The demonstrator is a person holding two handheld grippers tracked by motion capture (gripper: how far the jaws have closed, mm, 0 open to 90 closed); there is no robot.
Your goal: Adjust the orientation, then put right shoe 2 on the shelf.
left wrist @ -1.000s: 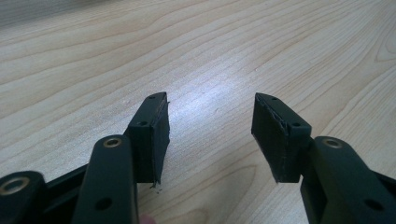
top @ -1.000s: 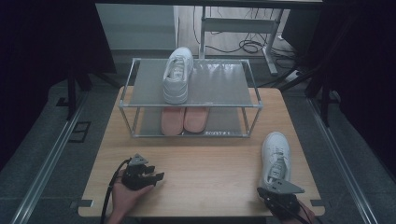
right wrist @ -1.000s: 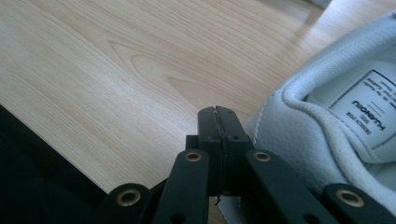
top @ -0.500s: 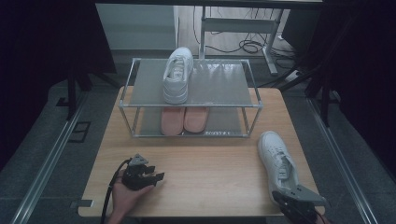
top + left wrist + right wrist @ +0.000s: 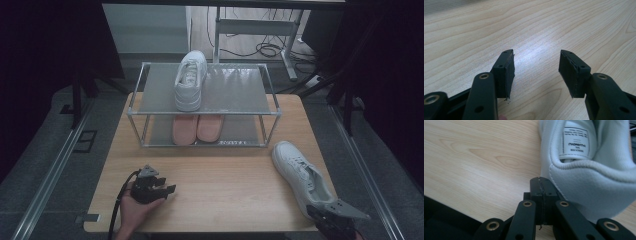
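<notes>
White sneaker lies flat; toe toward the rack, heel at right gripper.

White sneaker apparently swung leftward, right gripper too

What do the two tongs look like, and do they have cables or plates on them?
Both tongs are black. The left tongs have two flat jaws with dark ribbed pads, round brass-coloured rivets and a black cable trailing behind. The right tongs have the same rivets and carry a grey three-cornered plate on top.
</notes>
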